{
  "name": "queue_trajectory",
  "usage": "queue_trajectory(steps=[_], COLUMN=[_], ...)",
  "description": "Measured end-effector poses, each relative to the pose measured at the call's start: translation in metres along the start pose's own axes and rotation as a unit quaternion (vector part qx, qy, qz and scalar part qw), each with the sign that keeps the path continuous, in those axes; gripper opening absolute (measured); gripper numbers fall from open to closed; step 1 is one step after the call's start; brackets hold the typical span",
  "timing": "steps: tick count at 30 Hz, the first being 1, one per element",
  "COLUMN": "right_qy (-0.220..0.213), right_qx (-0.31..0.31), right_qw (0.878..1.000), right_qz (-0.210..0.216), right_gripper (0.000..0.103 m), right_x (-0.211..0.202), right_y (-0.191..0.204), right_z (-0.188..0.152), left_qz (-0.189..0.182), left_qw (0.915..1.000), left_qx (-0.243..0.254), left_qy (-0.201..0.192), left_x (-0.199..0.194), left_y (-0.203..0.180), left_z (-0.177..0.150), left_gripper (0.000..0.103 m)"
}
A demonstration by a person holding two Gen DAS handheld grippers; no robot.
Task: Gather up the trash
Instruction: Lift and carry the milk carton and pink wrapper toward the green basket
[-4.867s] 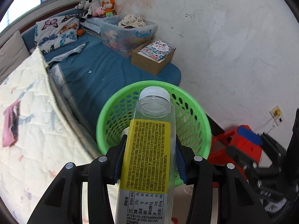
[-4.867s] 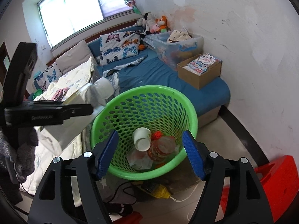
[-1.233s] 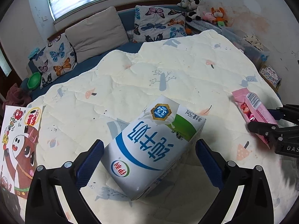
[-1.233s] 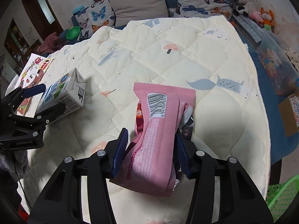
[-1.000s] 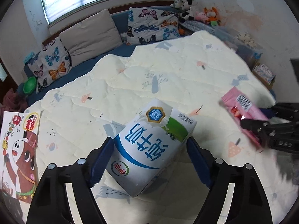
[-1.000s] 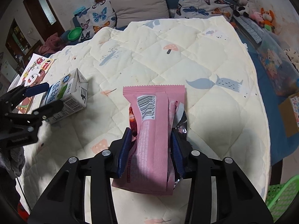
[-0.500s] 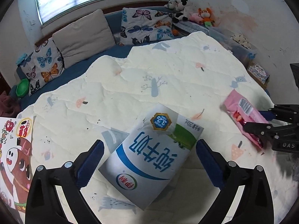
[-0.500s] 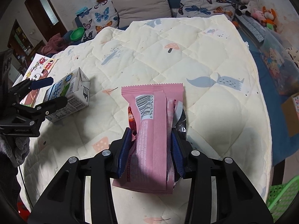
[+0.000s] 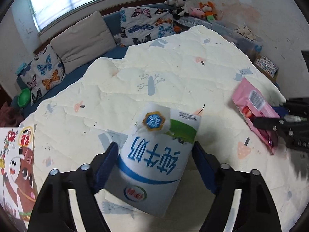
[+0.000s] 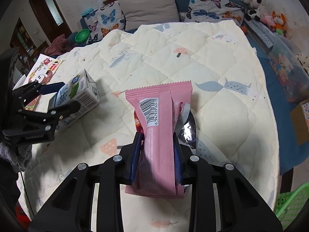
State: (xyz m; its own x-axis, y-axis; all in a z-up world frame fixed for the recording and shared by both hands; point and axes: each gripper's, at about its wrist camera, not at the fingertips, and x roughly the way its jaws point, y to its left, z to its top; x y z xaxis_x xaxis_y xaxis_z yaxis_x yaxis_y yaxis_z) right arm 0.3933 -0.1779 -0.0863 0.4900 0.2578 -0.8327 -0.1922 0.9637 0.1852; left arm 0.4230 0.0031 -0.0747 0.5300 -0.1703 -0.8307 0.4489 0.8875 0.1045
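Note:
A white, blue and green milk carton (image 9: 156, 154) sits between the pads of my left gripper (image 9: 154, 158), which is shut on its sides; the carton looks lifted off the cream quilt (image 9: 173, 67). The carton also shows in the right wrist view (image 10: 77, 98), with my left gripper (image 10: 63, 96) around it. My right gripper (image 10: 157, 154) is shut on a pink snack wrapper (image 10: 160, 125) and holds it above the quilt (image 10: 193, 48). The wrapper shows at the right of the left wrist view (image 9: 255, 108).
A green basket (image 10: 289, 206) edge shows at the lower right, beside the bed. Pillows (image 9: 81, 42) and stuffed toys (image 9: 193, 7) line the back. A cartoon poster (image 9: 15, 164) lies at the left. A cardboard box (image 10: 301, 123) and clear bin (image 10: 285, 61) stand at the right.
My left gripper has closed from wide open onto the milk carton, which now tilts up off the quilt. My right gripper keeps hold of the pink wrapper, slightly raised.

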Motion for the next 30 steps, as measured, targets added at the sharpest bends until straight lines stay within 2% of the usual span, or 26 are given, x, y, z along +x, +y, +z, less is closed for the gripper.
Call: queue_trajectory(steps=[8,21,30], right_qy=[-0.022,-0.06,-0.089], right_qx=[-0.007,-0.022,-0.021], right_qw=[1.0,0.998,0.996], right_qz=[0.005,0.01,-0.004], right_gripper=[0.029,0.029,0.029], right_x=[-0.034,-0.112,-0.172], right_y=[0.004,0.011,-0.003], right_z=[-0.019,-0.074,-0.122], left_qz=[0.011,-0.007,-0.025], left_qw=[0.9994,0.9975,0.9951], left_qx=[-0.031,-0.063,-0.062], left_qy=[0.009,-0.031,-0.073], left_x=[-0.026,-0.113,-0.177], left_y=[-0.014,-0.068,-0.121], left_z=[-0.009,-0.044,-0.067], left_gripper=[0.069,0.068,0.068])
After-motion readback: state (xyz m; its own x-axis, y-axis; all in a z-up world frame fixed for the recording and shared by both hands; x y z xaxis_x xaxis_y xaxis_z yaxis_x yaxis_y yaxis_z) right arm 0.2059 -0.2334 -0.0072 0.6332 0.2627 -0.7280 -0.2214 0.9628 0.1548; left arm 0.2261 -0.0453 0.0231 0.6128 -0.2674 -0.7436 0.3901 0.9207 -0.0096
